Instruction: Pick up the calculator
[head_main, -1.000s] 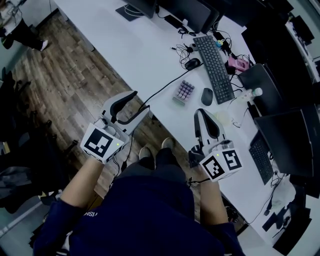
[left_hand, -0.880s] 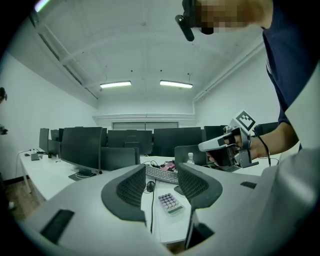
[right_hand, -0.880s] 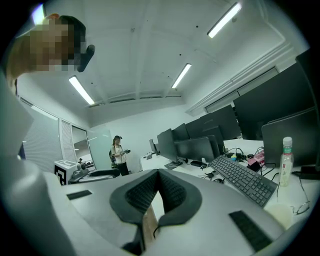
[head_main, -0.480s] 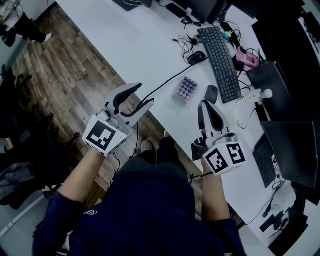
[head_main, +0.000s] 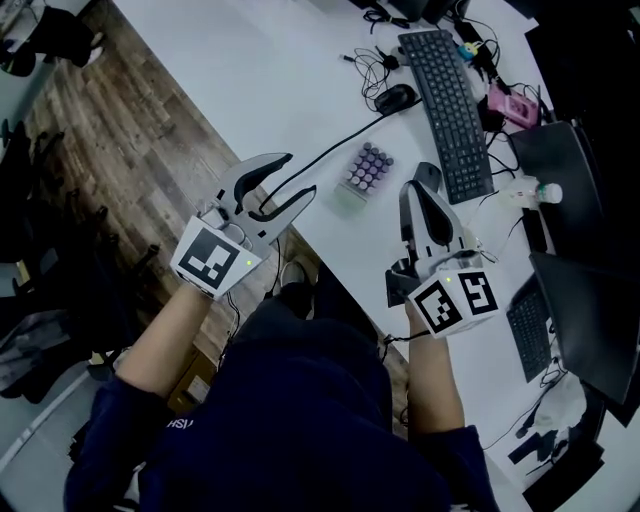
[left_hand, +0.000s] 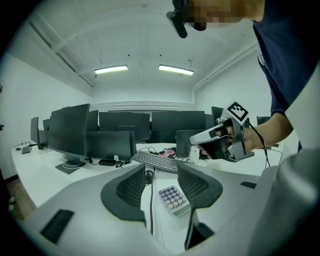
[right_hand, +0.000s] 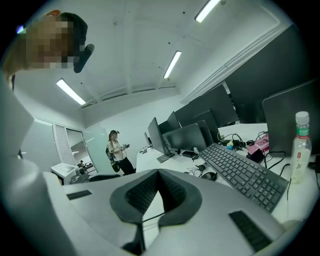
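Observation:
The calculator, a small pale block with rows of round purple keys, lies on the white desk near its front edge. In the left gripper view the calculator shows through the gap between the jaws, a short way ahead. My left gripper is open and empty, its tips over the desk edge just left of the calculator. To the calculator's right, my right gripper is shut on nothing, its pads meeting at the tip. The right gripper view does not show the calculator.
A black cable runs past the calculator to a black mouse. A keyboard, a second mouse, a bottle and a pink item lie to the right. Dark monitors line the far side. A person stands far off.
Both grippers have moved forward over the desk. The left one's tips now reach past the desk edge, nearer the calculator. Neither jaw state changed.

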